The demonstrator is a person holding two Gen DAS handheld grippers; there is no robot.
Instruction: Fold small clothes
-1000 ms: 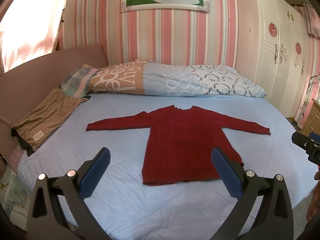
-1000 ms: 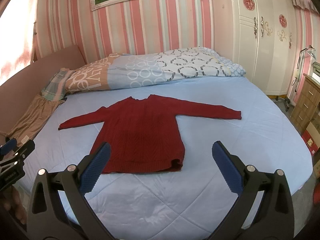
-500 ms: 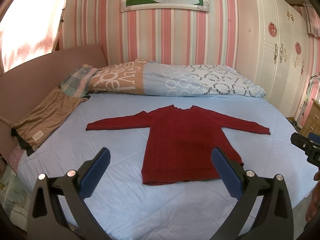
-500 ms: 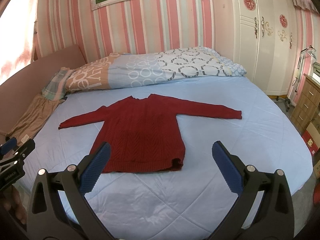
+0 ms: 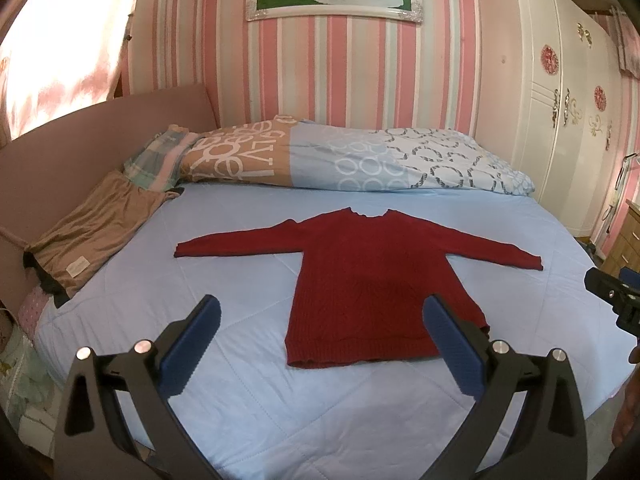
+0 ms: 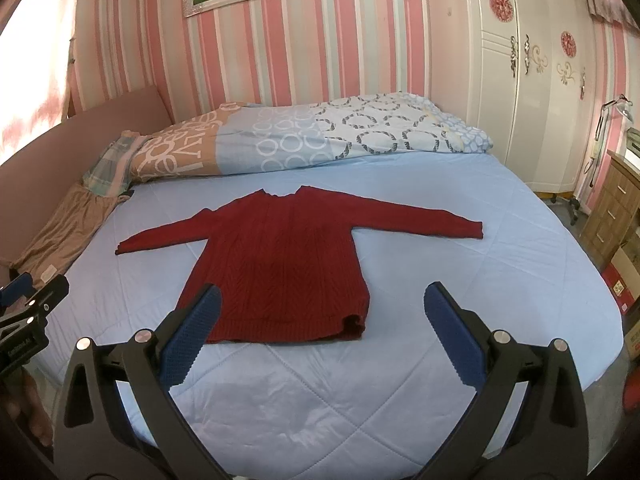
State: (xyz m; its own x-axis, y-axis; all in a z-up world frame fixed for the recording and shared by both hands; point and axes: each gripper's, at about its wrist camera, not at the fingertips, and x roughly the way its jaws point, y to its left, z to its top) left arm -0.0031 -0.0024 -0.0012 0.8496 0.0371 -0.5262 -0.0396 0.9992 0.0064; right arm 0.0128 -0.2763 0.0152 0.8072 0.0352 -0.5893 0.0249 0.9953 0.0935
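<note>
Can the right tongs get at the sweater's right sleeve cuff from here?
Probably yes. The right tongs are open and empty, and the sleeve cuff lies flat on the bed sheet with nothing between them.

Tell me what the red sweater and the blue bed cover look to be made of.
Red sweater: knit yarn, likely wool or acrylic; matte, with ribbed hem and herringbone-like pattern. Blue bed cover: smooth quilted fabric, maybe cotton or polyester; stitched diamond lines and faint sheen.

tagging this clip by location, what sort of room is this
A home bedroom, most likely: a large bed with a light blue quilted sheet, a rolled patterned duvet along the pink striped wall, and a tall white wardrobe. A red knit sweater lies flat on the bed.
</note>
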